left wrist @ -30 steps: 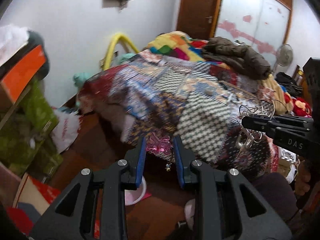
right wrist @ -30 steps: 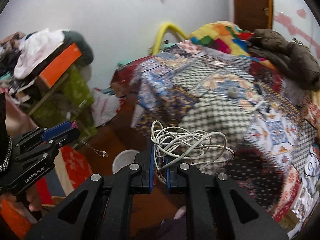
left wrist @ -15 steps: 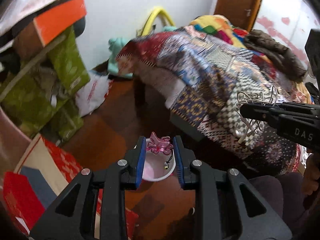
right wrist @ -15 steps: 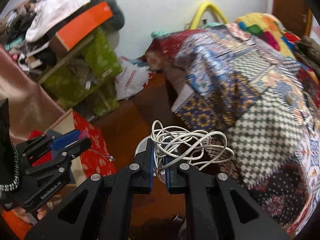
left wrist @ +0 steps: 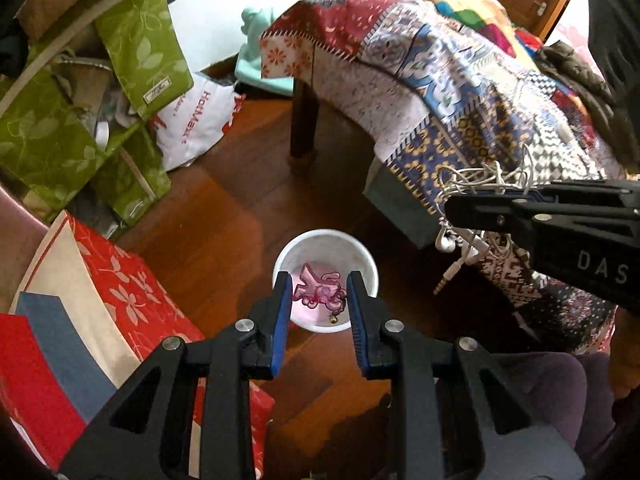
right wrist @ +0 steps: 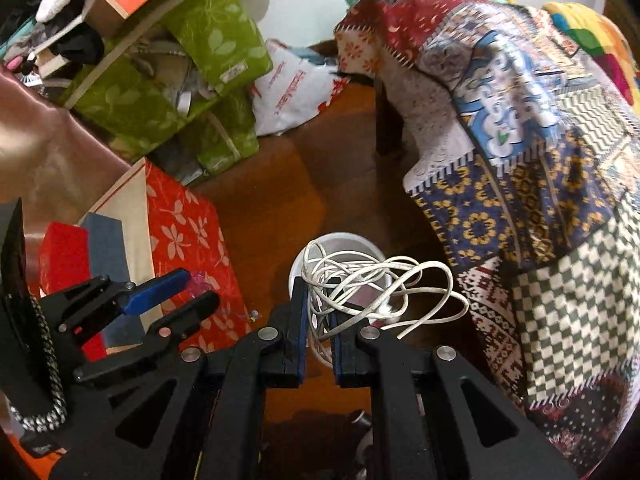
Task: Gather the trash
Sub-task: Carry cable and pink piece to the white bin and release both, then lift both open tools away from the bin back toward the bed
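A white round bin (left wrist: 325, 245) stands on the wooden floor beside the bed; it also shows in the right wrist view (right wrist: 340, 242). My left gripper (left wrist: 319, 295) is shut on a pink plastic trinket (left wrist: 318, 290) and holds it directly over the bin's mouth. My right gripper (right wrist: 319, 312) is shut on a tangled white cable bundle (right wrist: 372, 284), hovering above the bin. The cable and earphones (left wrist: 476, 188) also hang from the right gripper in the left wrist view. The left gripper (right wrist: 180, 292) shows at the lower left of the right wrist view.
A bed with a patchwork quilt (left wrist: 460, 80) fills the right side, its wooden leg (left wrist: 302, 120) near the bin. A red flowered box (left wrist: 120, 280), green fabric boxes (left wrist: 60, 128) and a white plastic bag (left wrist: 196, 120) crowd the left.
Both grippers have swung down and left from the bed toward the floor. The bin has come under both grippers, with the trinket and cable still held.
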Available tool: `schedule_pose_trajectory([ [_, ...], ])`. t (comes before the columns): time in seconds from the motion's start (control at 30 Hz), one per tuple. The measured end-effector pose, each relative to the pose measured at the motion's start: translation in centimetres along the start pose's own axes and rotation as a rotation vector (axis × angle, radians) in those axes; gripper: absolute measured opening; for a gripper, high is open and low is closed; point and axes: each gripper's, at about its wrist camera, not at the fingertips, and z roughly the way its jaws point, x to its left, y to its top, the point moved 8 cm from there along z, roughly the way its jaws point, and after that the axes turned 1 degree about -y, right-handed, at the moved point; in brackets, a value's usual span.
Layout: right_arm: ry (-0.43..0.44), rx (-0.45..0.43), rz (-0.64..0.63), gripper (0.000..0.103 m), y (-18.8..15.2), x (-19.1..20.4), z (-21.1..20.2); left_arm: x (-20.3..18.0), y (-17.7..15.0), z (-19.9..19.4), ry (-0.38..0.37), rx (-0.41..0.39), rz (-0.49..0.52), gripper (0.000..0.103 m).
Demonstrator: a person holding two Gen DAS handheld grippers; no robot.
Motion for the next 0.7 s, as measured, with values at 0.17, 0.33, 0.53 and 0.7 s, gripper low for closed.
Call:
schedule_pose_trajectory([
  [0.17,0.017,0.081,0.012,0.019,0.6,-0.4,2.1,0.6,0.4,1.5,0.009,0.034,-0.016,0.027],
  [0.33,0.009,0.100,0.035,0.022,0.8,-1.5,3.0,1.0,0.5,3.4,-0.006,0.075,-0.049,0.027],
  [0.53,-0.014,0.099,0.037,0.023,0.9,-2.7,2.9,0.2,0.8,5.4,-0.027,0.131,-0.058,0.027],
  [0.7,-0.033,0.082,0.039,0.023,0.5,-3.7,2.4,0.2,0.9,6.7,0.014,0.164,-0.068,0.036],
])
